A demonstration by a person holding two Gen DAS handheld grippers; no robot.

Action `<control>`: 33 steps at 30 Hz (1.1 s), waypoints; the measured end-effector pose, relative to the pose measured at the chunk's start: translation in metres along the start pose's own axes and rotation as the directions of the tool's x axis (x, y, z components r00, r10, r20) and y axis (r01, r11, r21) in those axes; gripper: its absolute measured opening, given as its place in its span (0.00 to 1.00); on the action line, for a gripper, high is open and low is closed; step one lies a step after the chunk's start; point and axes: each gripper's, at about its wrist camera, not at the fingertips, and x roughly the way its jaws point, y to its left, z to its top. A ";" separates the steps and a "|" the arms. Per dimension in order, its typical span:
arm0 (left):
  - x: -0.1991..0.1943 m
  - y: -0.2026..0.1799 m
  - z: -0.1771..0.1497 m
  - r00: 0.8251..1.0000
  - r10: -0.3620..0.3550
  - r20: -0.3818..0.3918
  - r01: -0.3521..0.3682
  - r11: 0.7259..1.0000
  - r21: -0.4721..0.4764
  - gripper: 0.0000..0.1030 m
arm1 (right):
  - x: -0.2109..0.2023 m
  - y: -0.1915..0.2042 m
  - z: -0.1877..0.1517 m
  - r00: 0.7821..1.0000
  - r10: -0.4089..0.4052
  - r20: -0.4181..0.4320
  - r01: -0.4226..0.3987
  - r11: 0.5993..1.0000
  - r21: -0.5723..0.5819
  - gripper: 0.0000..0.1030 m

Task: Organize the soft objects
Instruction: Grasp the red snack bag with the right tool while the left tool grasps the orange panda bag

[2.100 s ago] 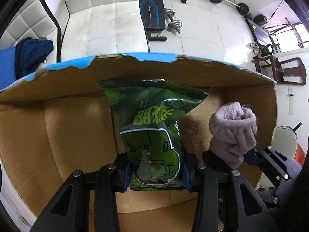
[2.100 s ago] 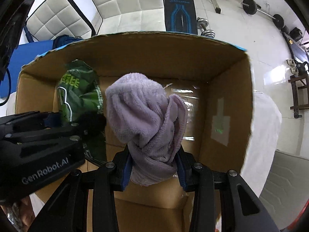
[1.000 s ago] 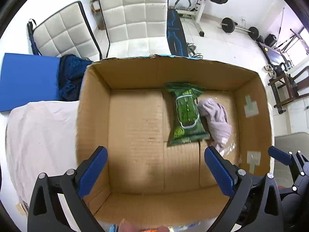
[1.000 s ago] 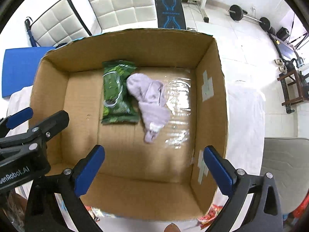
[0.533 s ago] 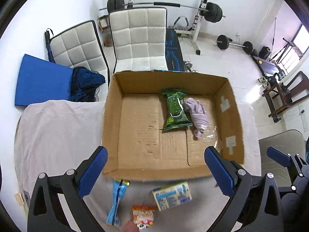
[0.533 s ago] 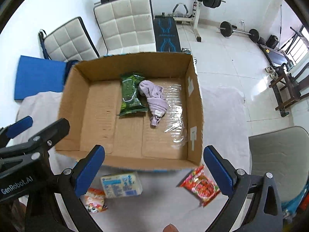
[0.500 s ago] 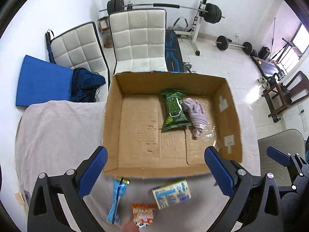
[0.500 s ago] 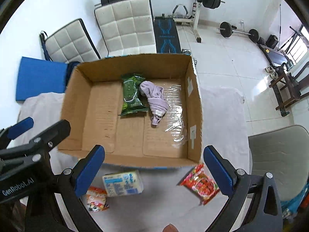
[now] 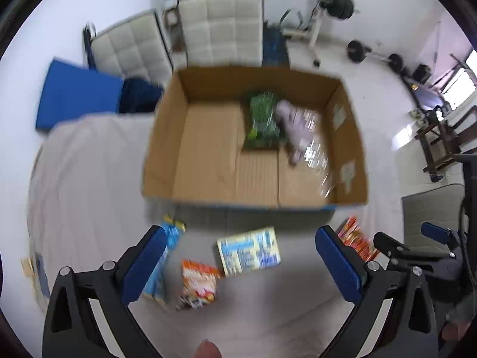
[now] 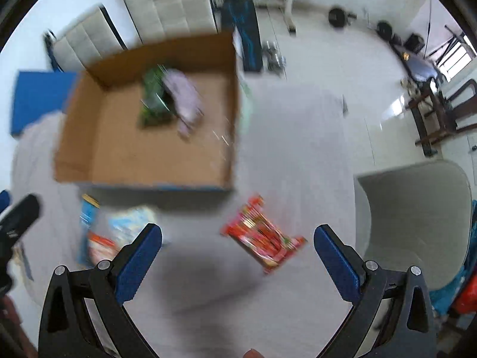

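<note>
An open cardboard box (image 9: 161,149) (image 10: 77,137) stands on the cloth-covered table. Inside lie a green packet (image 9: 261,122) (image 10: 153,98) and a lilac cloth (image 9: 293,128) (image 10: 184,98), side by side. In front of the box lie a blue sachet (image 9: 162,264), an orange packet (image 9: 198,283), a yellow-blue pack (image 9: 249,250) and a red packet (image 10: 263,238) (image 9: 356,238). My left gripper (image 9: 238,262) is open and empty above the loose packets. My right gripper (image 10: 238,256) is open and empty, with the red packet between its fingers' line of sight.
White padded chairs (image 9: 217,26) and a blue mat (image 9: 77,95) stand behind the table. A grey chair (image 10: 417,208) is at the right. Gym weights (image 9: 354,50) lie on the floor beyond. Both views are motion-blurred.
Both grippers let go of the green packet and lilac cloth in the box, opened wide and pulled back. The right view has now swung right toward the red packet.
</note>
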 end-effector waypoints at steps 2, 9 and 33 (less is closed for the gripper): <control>0.023 -0.002 -0.014 0.999 0.015 -0.053 -0.016 1.000 -0.022 1.00 | 0.039 -0.009 -0.004 0.997 -0.015 -0.074 0.013 1.000 -0.027 1.00; 0.090 -0.012 -0.052 0.982 0.050 -0.184 -0.061 0.997 -0.053 1.00 | 0.134 -0.019 -0.015 0.980 -0.059 -0.192 0.040 0.994 -0.105 1.00; 0.127 0.066 -0.107 0.951 0.149 -0.271 -0.160 0.987 -0.018 1.00 | 0.155 0.015 -0.066 0.957 0.027 -0.289 -0.041 0.998 -0.043 0.61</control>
